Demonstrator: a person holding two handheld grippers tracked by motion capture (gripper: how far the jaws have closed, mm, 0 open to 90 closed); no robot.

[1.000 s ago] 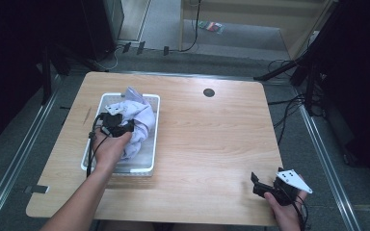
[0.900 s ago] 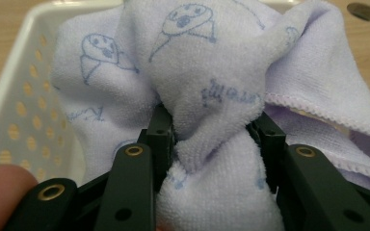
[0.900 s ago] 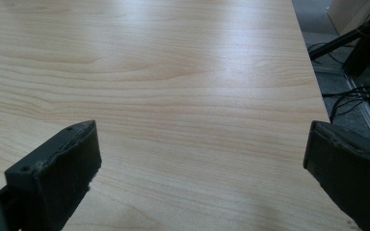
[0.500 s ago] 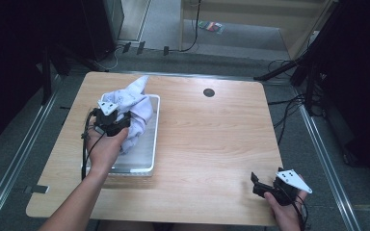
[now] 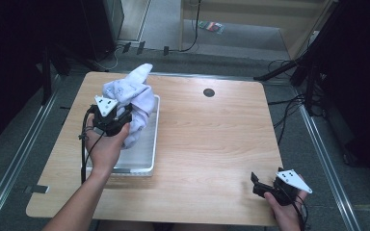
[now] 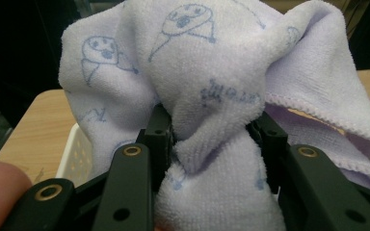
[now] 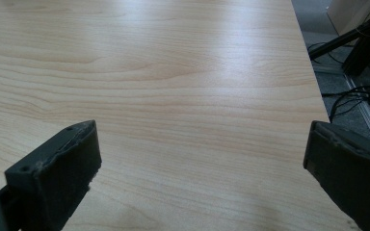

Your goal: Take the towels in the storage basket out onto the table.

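Observation:
A pale lilac towel (image 5: 130,98) with blue cartoon prints hangs bunched above the white basket (image 5: 147,144) at the table's left. My left gripper (image 5: 118,115) is shut on the towel and holds it up. In the left gripper view the cloth (image 6: 212,96) is pinched between the two black jaws and spills over them. The basket's white wall (image 6: 74,154) peeks out at lower left there. My right gripper (image 5: 262,185) rests open near the table's front right corner, its jaws wide apart over bare wood (image 7: 173,96).
The wooden table (image 5: 212,139) has a round black cable hole (image 5: 209,92) near its back edge. The table's right edge (image 7: 313,77) drops to floor with cables and stand legs. Metal rails run along both sides of the table.
My left gripper has lifted the towel up out of the basket and drawn it toward the back of the table. The right gripper has stayed still.

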